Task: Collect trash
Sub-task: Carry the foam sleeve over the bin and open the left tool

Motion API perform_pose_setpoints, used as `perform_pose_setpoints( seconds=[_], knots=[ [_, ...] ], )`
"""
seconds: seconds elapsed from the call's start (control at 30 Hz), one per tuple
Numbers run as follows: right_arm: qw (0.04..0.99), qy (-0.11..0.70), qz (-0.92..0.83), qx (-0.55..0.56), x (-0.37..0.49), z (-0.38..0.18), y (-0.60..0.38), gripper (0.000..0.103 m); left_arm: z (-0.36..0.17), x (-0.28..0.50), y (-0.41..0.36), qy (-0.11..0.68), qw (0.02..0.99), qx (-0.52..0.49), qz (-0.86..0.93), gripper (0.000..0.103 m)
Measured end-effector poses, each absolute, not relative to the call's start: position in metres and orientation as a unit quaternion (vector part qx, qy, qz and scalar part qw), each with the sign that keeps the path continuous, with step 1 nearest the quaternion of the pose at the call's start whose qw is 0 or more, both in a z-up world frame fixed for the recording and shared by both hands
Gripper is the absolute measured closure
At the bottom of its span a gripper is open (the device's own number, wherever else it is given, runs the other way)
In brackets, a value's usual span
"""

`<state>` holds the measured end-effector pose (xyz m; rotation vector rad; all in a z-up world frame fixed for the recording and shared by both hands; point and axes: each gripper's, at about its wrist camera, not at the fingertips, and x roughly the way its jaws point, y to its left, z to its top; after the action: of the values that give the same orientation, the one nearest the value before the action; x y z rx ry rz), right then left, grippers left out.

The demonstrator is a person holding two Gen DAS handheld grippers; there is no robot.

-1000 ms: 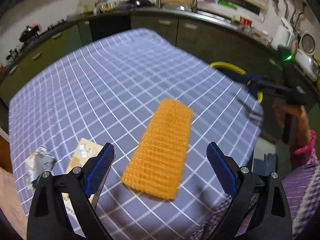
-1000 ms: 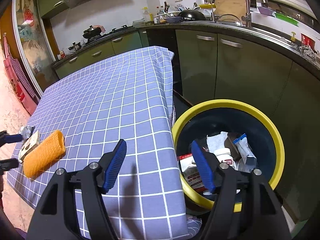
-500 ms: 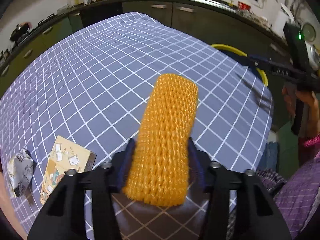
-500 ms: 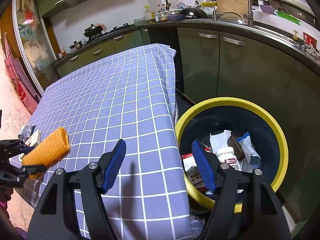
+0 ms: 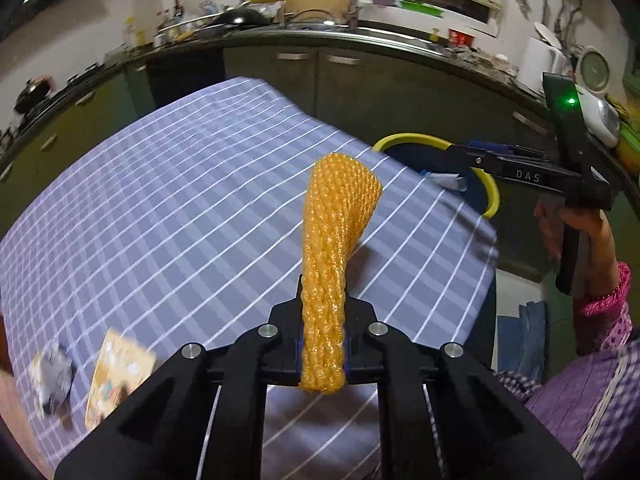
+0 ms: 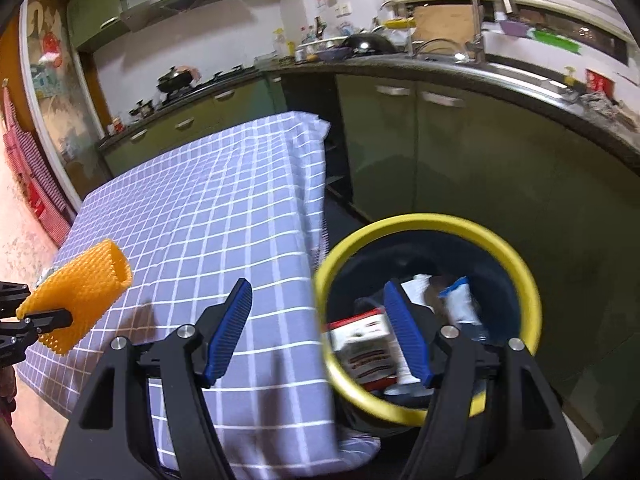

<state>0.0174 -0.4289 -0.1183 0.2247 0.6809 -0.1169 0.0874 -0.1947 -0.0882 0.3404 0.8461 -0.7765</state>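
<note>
1. The left gripper (image 5: pixel 322 356) has just been closing and is now clamped on the near end of the orange foam net (image 5: pixel 332 248); the net is squeezed narrow between the pads and flares open at its far end.
2. The net is held clear of the checked tablecloth (image 5: pixel 168 208), sticking out ahead of the fingers. It is soft and springy, so I judge it could creep out of the pinch if the hand swings fast.
3. The right gripper (image 6: pixel 318 336) is spread wide with nothing between its fingers, hovering by the yellow-rimmed bin (image 6: pixel 516 264) beside the table's far edge.
4. The bin already holds a carton, a bottle and wrappers. A light net dropped from too high may bounce off that pile or catch the rim and land on the floor.
5. The right gripper sits near the bin's mouth, so the two tools could knock together as the net comes over.
6. A small cardboard box (image 5: pixel 118 380) and a crumpled wrapper (image 5: pixel 52 376) lie on the cloth at the near left, easy to overlook afterwards.
</note>
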Motion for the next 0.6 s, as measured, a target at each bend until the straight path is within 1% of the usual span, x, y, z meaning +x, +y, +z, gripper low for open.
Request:
perform_pose_setpoints(
  seconds=[0.3, 0.6],
  knots=[
    [0.934, 0.303, -0.127, 0.139, -0.021, -0.11, -0.49, 0.036, -0.085, 0.111, -0.321, 0.396, 0.794, 0.173, -0.428, 0.09],
    [0.928, 0.292, -0.159, 0.17, -0.043, -0.116, -0.534, 0.035, -0.122, 0.137, -0.455, 0.424, 0.756, 0.213, -0.451, 0.089]
  ],
)
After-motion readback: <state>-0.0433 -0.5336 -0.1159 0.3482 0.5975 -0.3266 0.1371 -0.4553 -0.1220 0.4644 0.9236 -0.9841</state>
